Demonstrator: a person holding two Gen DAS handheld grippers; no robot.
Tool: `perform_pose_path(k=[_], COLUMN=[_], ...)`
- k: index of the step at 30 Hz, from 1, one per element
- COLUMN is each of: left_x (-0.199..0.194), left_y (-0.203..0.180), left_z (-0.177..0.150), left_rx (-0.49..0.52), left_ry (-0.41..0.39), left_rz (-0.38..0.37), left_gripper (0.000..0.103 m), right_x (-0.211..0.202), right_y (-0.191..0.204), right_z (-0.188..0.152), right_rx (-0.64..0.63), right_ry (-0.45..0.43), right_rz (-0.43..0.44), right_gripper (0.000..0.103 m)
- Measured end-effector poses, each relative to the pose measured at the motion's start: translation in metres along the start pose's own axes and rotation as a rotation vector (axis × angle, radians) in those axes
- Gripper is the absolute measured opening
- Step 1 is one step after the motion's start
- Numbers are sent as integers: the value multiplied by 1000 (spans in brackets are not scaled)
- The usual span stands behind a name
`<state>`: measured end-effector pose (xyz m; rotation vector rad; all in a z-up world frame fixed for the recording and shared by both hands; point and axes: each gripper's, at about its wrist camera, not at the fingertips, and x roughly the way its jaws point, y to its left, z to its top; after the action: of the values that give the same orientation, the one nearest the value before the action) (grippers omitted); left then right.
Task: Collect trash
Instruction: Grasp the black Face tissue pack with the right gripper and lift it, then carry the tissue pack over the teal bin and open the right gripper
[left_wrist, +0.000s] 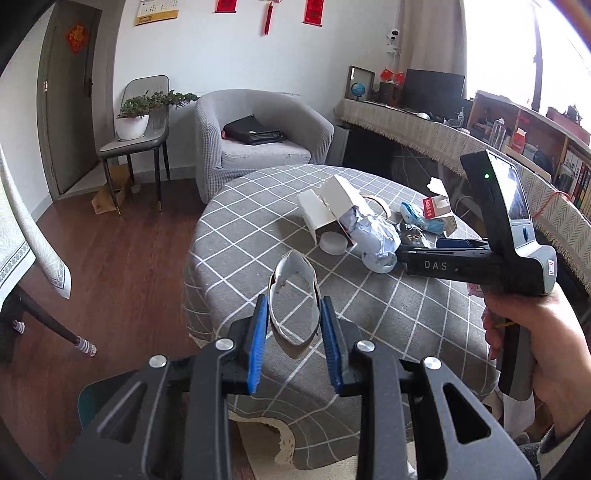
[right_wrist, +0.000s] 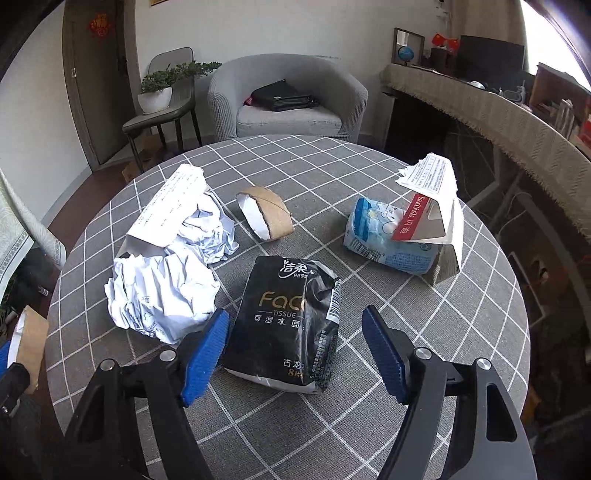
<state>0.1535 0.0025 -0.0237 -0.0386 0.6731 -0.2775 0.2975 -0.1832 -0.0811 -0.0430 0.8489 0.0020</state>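
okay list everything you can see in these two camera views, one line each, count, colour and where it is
table: one, round, grey checked cloth, centre
black tissue pack: one, black, between the right gripper's pads
crumpled paper: two balls, white, table left
white carton: one, white, behind the paper
cardboard ring: one, brown, mid-table
blue packet: one, blue-white, table right
card packaging: one, red and white, on the blue packet
armchair: one, grey, behind the table, black bag on it
potted plant: one, white pot, on a chair
left gripper: shut on a flattened cardboard ring
right gripper: open
hand: one, holding the right gripper
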Motion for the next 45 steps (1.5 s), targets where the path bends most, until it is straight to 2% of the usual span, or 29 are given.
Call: perform_pose_path(k=[2, 4, 6, 10, 15, 20, 25, 34, 39, 45], left_x=[-3, -7, -11, -15, -21, -20, -16, -5, 2, 11], left_y=[8, 16, 26, 49, 79, 114, 154, 208, 229, 253], left_z=[-1, -2, -4, -9, -18, -36, -59, -107, -136, -169], left_rx=[-7, -14, -24, -53, -89, -115, -164, -217, -244, -276], left_ry=[-1, -3, -4, 9, 25, 77, 138, 297, 379, 486], left_rz=[5, 16, 27, 58, 106, 172, 220, 273, 292, 295], left_gripper=[30, 30, 30, 30, 30, 30, 30, 30, 30, 30], right_x=[3, 1, -6, -35, -53, -64, -69, -68, -55, -30], right_y=[-4, -9, -14, -9, 17, 60, 108, 206, 263, 318], right_z=[-2, -1, 2, 14, 20, 23, 30, 23, 7, -13], right_rx=[29, 46, 74, 60, 28, -41, -105, -244, -320, -397], right_ry=[6, 2, -26, -121, -205, -271, -287, -229, -128, 5], right_rz=[30, 33, 42, 30, 107, 168, 247, 422, 532, 581], right_gripper=[68, 54, 51, 50, 50, 50, 50, 50, 50, 50])
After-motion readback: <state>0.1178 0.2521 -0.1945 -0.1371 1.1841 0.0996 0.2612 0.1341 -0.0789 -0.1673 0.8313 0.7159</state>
